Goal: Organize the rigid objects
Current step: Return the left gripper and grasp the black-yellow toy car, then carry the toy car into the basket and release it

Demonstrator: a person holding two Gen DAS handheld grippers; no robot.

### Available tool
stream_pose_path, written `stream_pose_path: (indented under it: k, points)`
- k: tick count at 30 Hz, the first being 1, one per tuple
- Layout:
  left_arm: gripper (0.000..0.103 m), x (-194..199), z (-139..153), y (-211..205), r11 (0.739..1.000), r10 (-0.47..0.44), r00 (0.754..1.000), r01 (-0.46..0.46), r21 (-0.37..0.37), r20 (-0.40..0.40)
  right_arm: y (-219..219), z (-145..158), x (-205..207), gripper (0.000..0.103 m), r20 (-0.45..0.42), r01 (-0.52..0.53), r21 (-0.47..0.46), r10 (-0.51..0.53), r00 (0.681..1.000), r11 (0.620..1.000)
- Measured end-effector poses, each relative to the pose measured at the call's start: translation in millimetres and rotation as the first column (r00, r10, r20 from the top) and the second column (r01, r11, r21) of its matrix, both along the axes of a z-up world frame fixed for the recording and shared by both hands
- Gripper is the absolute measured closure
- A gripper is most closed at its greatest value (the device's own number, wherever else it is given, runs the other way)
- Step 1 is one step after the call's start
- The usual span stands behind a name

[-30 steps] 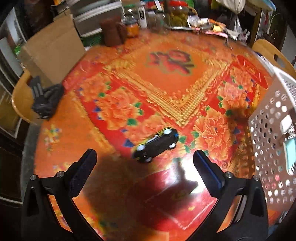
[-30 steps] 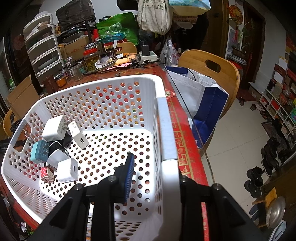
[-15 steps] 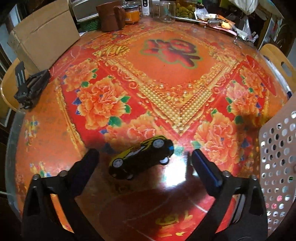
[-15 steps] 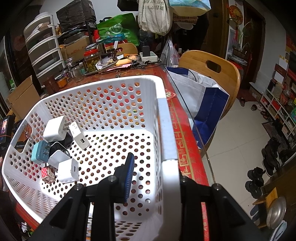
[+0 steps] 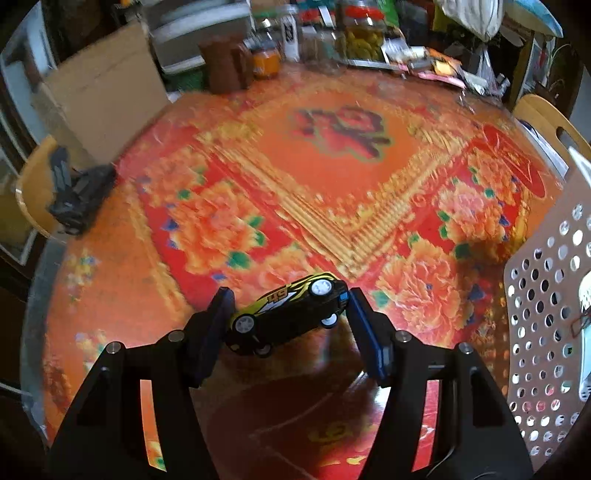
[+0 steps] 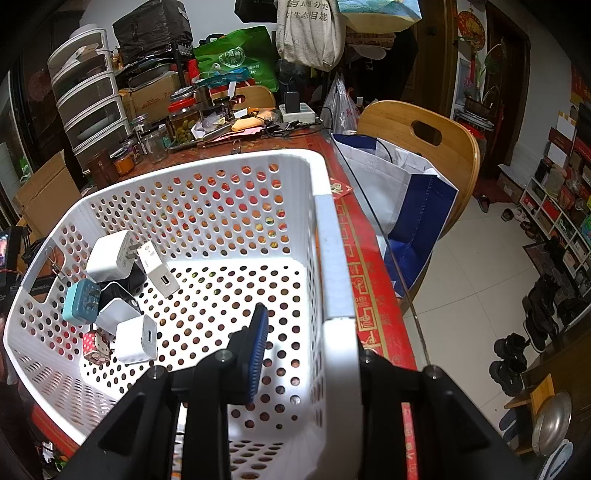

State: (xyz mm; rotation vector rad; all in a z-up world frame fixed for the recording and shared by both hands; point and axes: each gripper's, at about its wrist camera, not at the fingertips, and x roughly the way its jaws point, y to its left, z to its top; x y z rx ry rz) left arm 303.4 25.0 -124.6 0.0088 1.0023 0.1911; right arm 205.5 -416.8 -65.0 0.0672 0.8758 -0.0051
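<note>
Red flowery worktop (image 5: 332, 155): toy car (image 5: 286, 314) sits between the left tool (image 5: 286, 306), jaws just closed onto it, angled down. Right tool (image 6: 295, 332) clamps the basket (image 6: 332, 266) wall.

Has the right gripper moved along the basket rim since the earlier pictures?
No. The right gripper stays clamped at the same spot on the white basket rim.

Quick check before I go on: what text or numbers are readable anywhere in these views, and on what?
"49", seen upside down: toy car side.
Large red character on the tablecloth: too blurred to read.
Chinese print on the hanging grey bag: not clearly legible.
Green bag logo: too small.
Jar labels: unreadable.
</note>
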Motion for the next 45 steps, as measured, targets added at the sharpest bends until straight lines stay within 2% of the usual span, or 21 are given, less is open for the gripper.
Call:
stream_pose_path:
  k: [2,4,6,13,20,26,29,31,35,37,41,45]
  points:
    - [0.043,-7,9,0,0.999,0.018,0.999,-0.019,0.047,0.041,0,0,0,0.074,0.0,0.0,-0.001,0.0,1.0,1.0]
    - [0.043,-15,18,0,0.991,0.044,0.995,-0.056,0.124,0.093,0,0,0,0.074,0.0,0.0,0.0,0.0,1.0,1.0]
    - [0.043,-19,24,2,0.983,0.06,0.992,-0.078,0.163,0.114,0,0,0,0.074,0.0,0.0,0.0,0.0,1.0,1.0]
    - [0.043,-26,37,11,0.978,0.086,0.987,-0.11,0.179,0.133,0,0,-1,0.074,-0.001,-0.003,-0.002,0.003,1.0,1.0]
    - [0.043,-40,62,-6,0.98,0.053,0.985,-0.083,0.178,0.165,0,-1,-1,0.074,0.002,-0.007,0.001,0.007,1.0,1.0]
    - [0.043,-56,104,-39,0.986,-0.024,0.975,-0.013,0.165,0.219,0,-1,-1,0.074,0.001,-0.007,0.0,0.007,1.0,1.0]
    - [0.043,-65,129,-63,0.988,-0.083,0.965,0.047,0.148,0.249,0,0,-1,0.074,-0.001,-0.01,-0.003,0.01,1.0,1.0]
    - [0.043,-70,148,-89,0.985,-0.151,0.954,0.124,0.117,0.259,0,1,0,0.074,0.0,-0.012,-0.004,0.012,1.0,1.0]
    - [0.043,-70,161,-149,0.952,-0.302,0.931,0.283,0.121,0.204,0,1,0,0.074,0.0,-0.012,-0.003,0.012,1.0,1.0]
    - [0.043,-66,157,-185,0.931,-0.353,0.92,0.326,0.166,0.172,0,1,0,0.074,0.0,-0.012,-0.004,0.012,1.0,1.0]
    - [0.042,-49,131,-245,0.888,-0.406,0.912,0.379,0.261,0.056,0,1,0,0.074,0.0,-0.011,-0.003,0.011,1.0,1.0]
    - [0.042,-31,103,-286,0.851,-0.451,0.89,0.452,0.268,-0.07,1,1,0,0.074,0.003,-0.012,-0.001,0.012,1.0,1.0]
